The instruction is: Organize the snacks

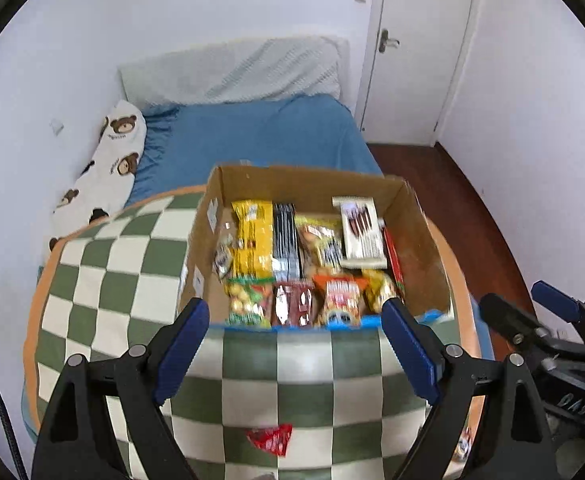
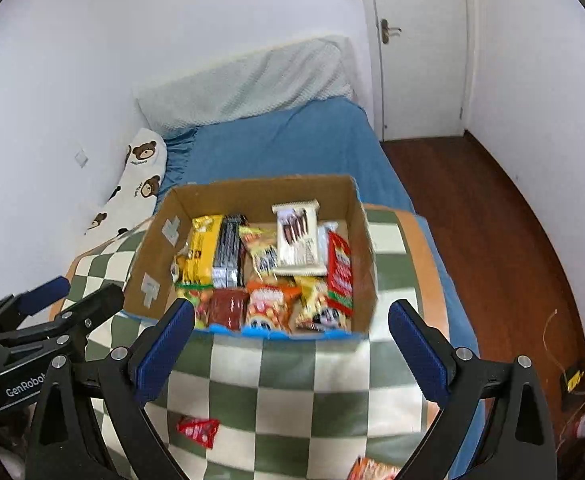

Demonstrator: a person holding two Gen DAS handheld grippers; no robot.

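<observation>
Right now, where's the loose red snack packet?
The red snack packet lies alone on the checkered blanket, outside the cardboard box on its near side. In both wrist views it sits low in frame, between the open fingers, slightly left of centre.

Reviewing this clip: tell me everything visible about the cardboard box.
The box is brown corrugated cardboard, open-topped, upright, with pale tape patches on its inner left wall and blue along the near bottom edge. It sits on a green-and-white checked blanket on the bed. Snack packets nearly fill it, a white packet lying on top. Neither gripper touches it.
</observation>
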